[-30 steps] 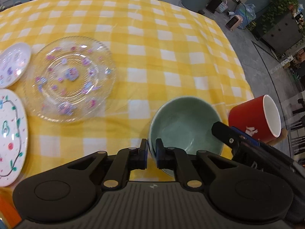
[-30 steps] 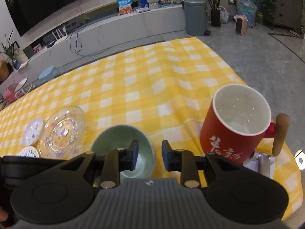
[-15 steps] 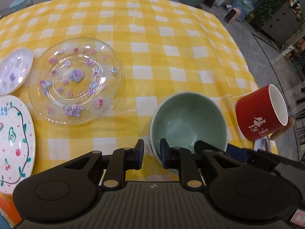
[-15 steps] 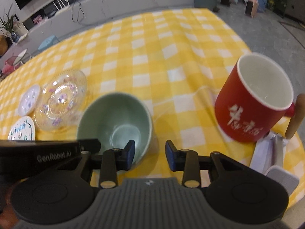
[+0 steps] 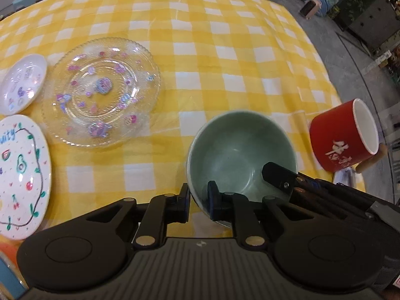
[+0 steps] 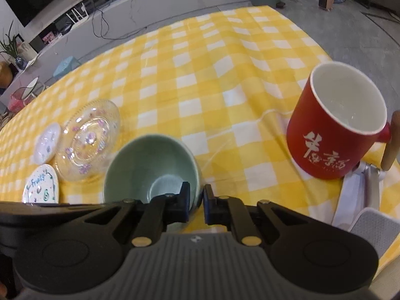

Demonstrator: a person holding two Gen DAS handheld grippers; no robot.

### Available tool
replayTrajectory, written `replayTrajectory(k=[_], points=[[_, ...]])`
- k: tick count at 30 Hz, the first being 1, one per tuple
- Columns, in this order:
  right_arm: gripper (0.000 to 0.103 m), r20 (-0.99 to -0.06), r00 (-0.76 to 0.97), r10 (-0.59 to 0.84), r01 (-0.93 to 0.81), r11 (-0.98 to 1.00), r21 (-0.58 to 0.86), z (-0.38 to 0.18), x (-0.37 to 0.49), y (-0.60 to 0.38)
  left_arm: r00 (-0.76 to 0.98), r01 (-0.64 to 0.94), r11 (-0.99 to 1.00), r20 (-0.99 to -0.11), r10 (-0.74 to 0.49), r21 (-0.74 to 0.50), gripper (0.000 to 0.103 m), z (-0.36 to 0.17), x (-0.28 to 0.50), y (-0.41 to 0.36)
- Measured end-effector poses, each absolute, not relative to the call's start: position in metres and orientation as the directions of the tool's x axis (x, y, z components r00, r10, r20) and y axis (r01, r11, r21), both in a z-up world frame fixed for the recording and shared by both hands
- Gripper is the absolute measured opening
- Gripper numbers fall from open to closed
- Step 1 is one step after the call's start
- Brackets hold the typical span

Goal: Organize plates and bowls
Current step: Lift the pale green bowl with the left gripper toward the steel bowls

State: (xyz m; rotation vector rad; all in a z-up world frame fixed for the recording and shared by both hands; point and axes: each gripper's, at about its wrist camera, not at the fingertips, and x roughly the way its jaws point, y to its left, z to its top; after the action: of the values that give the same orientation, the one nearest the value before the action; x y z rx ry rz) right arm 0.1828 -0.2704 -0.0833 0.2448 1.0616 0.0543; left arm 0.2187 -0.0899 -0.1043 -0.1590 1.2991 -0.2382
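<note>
Green bowl point(image 5: 240, 150) is clamped at its near rim by both claws: left claw point(image 5: 198, 201) still closing on the rim's left part, right claw point(image 6: 196, 201) pinched tight on the right part. Glass plate point(image 5: 101, 91) lies left beyond the left claw, red mug point(image 6: 342, 122) right of the right claw.

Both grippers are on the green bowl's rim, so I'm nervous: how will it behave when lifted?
The green bowl looks glazed, so probably slippery between the fingers. Likely stiff, rather heavy and breakable. Gripped only at its near rim, it may tilt.
</note>
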Motion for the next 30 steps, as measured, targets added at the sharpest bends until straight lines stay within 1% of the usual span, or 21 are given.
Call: replayTrajectory(k=[4,11,17,21,26,30], points=[[0.008,-0.832,0.527,0.172,0.043,0.973,0.228,-0.068,0.176,-0.261,0.283,0.073,0.968,-0.926,-0.251,-0.24,0.016,-0.087,0.214,-0.081],[0.007,-0.784,0.569,0.248,-0.015,0.957,0.291,-0.045,0.162,-0.248,0.362,0.026,0.979,-0.911,-0.196,-0.201,0.015,-0.055,0.189,-0.059],[0.005,-0.734,0.609,0.301,-0.081,0.944,0.32,-0.025,0.147,-0.229,0.466,0.006,0.987,-0.873,-0.144,-0.159,0.015,-0.028,0.161,-0.042],[0.006,-0.706,0.621,0.341,-0.15,0.936,0.32,-0.008,0.134,-0.215,0.496,-0.026,0.979,-0.853,-0.162,-0.201,0.014,-0.013,0.146,-0.021],[0.006,-0.666,0.616,0.422,-0.194,0.9,0.391,0.007,0.12,-0.201,0.558,-0.037,0.974,-0.813,-0.166,-0.224,0.014,0.004,0.12,0.006],[0.006,-0.637,0.571,0.517,-0.243,0.848,0.471,0.011,0.109,-0.187,0.593,-0.081,0.962,-0.789,-0.163,-0.26,0.014,0.009,0.092,0.031]])
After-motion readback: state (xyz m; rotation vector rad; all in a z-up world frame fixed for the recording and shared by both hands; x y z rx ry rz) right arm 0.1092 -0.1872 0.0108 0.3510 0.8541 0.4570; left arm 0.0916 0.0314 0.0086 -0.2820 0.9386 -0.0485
